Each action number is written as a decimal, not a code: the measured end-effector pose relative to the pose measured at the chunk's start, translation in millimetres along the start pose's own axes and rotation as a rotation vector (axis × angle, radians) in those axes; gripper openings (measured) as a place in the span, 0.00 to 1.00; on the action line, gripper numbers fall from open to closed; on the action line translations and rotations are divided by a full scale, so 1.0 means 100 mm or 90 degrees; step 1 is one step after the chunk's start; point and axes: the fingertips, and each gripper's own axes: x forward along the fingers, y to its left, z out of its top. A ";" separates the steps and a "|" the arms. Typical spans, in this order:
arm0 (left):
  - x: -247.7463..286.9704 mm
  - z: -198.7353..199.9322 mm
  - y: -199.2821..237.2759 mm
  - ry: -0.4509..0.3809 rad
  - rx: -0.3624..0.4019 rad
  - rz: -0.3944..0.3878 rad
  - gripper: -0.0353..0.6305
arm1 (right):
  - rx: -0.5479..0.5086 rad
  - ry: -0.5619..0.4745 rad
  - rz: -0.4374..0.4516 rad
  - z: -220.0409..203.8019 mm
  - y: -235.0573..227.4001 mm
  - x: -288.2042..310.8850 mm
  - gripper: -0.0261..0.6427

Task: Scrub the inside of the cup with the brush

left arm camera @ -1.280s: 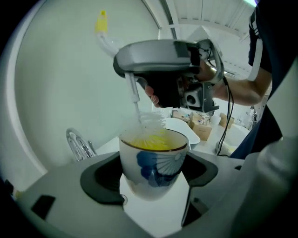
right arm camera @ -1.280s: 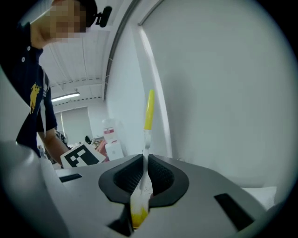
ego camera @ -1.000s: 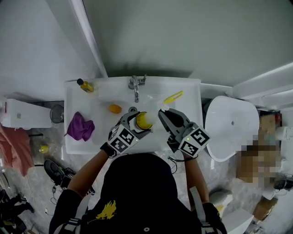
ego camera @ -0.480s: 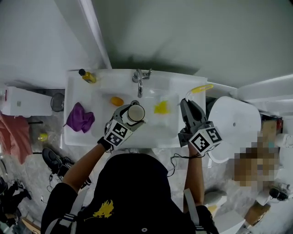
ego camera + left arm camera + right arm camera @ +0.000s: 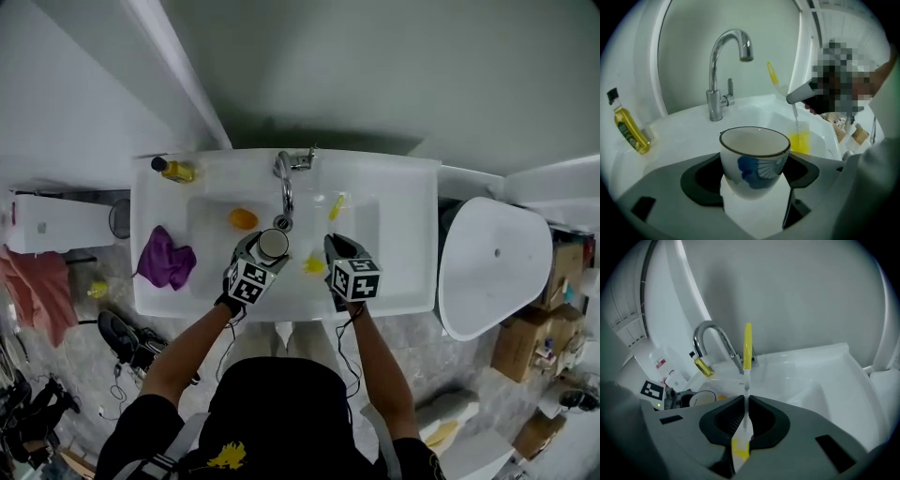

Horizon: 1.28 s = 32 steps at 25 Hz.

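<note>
Our right gripper (image 5: 746, 404) is pinched on the brush (image 5: 747, 345) by its thin stem, bristles hanging low near the cup (image 5: 754, 154), which our left gripper (image 5: 265, 251) clasps upright over the sink (image 5: 403, 234). We judge the stem could swivel in so narrow a hold, and a hard push might tilt the cup or knock it against the tap (image 5: 284, 183).

A white ceramic sink (image 5: 412, 234) carries a curved chrome tap (image 5: 284, 178) at its back rim. A black-capped bottle of yellow liquid (image 5: 175, 170) stands at its back left corner, and a crumpled purple cloth (image 5: 165, 258) lies on its left ledge.
</note>
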 end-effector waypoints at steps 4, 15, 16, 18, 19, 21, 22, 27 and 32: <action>0.35 -0.16 0.22 -0.021 -0.069 0.039 0.66 | -0.006 0.024 -0.026 -0.35 -0.15 0.43 0.12; 1.38 -0.53 0.25 -0.133 0.007 0.012 0.65 | 0.020 0.014 -0.044 -0.92 -0.46 1.39 0.12; 1.42 -0.55 0.24 -0.137 0.010 0.010 0.65 | 0.020 0.014 -0.046 -0.93 -0.48 1.44 0.12; 1.46 -0.57 0.21 -0.145 0.010 0.004 0.65 | 0.006 0.019 -0.049 -0.94 -0.49 1.52 0.12; 1.46 -0.58 0.20 -0.149 0.005 0.004 0.65 | -0.005 0.022 -0.048 -0.96 -0.47 1.54 0.13; 1.43 -0.55 0.21 -0.152 -0.005 0.004 0.66 | -0.018 0.031 -0.048 -1.00 -0.43 1.56 0.13; 1.41 -0.54 0.21 -0.150 -0.007 0.003 0.66 | -0.020 0.036 -0.051 -1.02 -0.41 1.56 0.13; 1.42 -0.67 0.17 -0.100 -0.020 -0.007 0.66 | -0.069 0.054 -0.080 -1.06 -0.38 1.55 0.15; 1.40 -0.74 0.12 -0.035 -0.001 -0.016 0.66 | -0.089 0.092 -0.088 -1.08 -0.33 1.52 0.20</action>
